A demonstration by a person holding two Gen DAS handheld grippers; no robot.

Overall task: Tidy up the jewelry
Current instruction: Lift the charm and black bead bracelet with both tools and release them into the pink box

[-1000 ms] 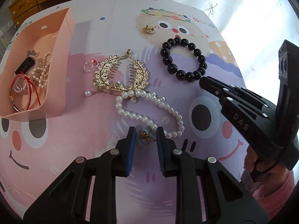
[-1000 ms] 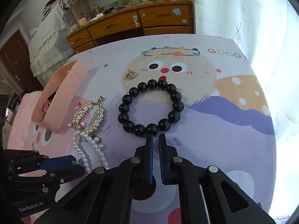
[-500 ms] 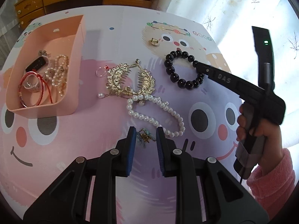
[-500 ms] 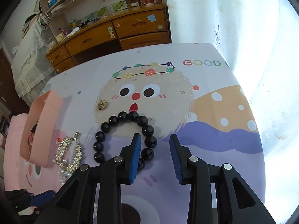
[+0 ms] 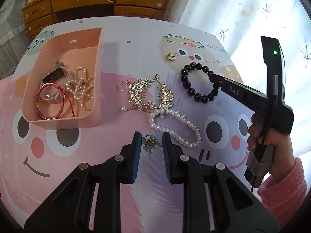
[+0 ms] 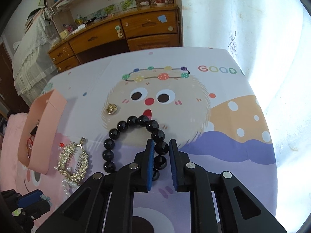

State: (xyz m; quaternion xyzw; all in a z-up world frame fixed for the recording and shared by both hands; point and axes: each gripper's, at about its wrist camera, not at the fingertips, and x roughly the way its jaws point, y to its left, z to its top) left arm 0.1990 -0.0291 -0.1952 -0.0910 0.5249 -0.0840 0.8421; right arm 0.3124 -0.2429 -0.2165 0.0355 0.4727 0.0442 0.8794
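Observation:
My left gripper [image 5: 150, 138] is shut on a small blue-and-gold hair clip [image 5: 149, 143] and holds it above the table. My right gripper [image 6: 161, 149] is open, its fingers either side of one bead of the black bead bracelet [image 6: 134, 147], which lies on the table; the bracelet also shows in the left wrist view [image 5: 200, 84]. A pink tray [image 5: 97, 44] at the left holds bangles, pearls and a watch. A gold comb [image 5: 150, 94], a pearl necklace [image 5: 175, 127], a small ring [image 5: 122, 86] and a gold brooch [image 5: 171, 56] lie loose.
The table carries a cartoon-print cloth [image 6: 223, 116]. A wooden dresser [image 6: 120, 33] stands beyond the far edge, a white curtain [image 6: 252, 29] at the right. The tray also shows at the left of the right wrist view [image 6: 46, 122].
My right gripper opened and moved forward over the bracelet, so a bead now sits between its fingers. My left gripper rose and pulled back with the clip.

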